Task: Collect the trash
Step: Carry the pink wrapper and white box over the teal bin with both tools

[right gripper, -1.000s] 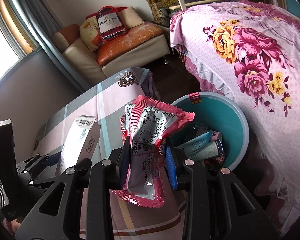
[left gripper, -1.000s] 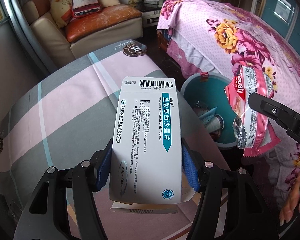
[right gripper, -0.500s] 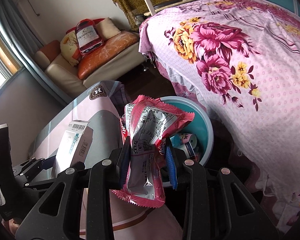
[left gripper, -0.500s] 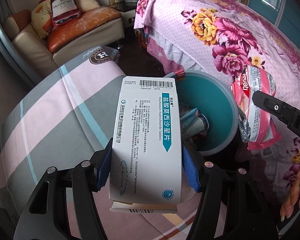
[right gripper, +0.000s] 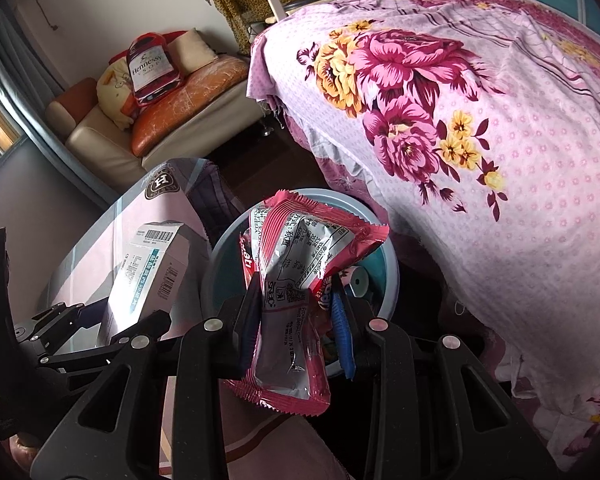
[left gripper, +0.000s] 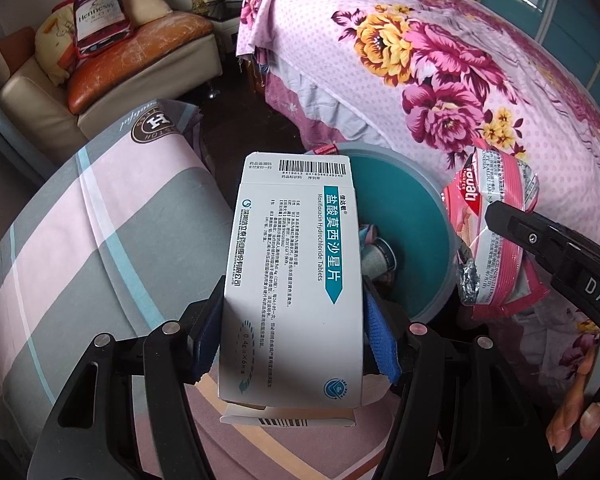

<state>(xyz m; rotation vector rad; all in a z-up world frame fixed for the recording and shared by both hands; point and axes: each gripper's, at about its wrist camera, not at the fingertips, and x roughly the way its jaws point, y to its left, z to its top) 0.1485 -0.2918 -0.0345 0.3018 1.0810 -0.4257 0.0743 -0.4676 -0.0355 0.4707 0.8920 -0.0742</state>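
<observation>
Left fingers [left gripper: 376,336] clamp flat cardboard box [left gripper: 292,280] | right gripper [right gripper: 296,320] pinches crinkly foil wrapper [right gripper: 300,280] — round teal bin [left gripper: 404,208] below

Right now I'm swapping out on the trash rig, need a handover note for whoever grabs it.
Left hand-held gripper: shut on the white medicine box, held upright beside the teal bin.
Right hand-held gripper: shut on the pink snack wrapper, held above the bin's rim.
Bin sits on the floor between the plaid-covered table and the floral bed; some trash already inside.
Done: both items picked up.
Left: release both into the bin.
</observation>
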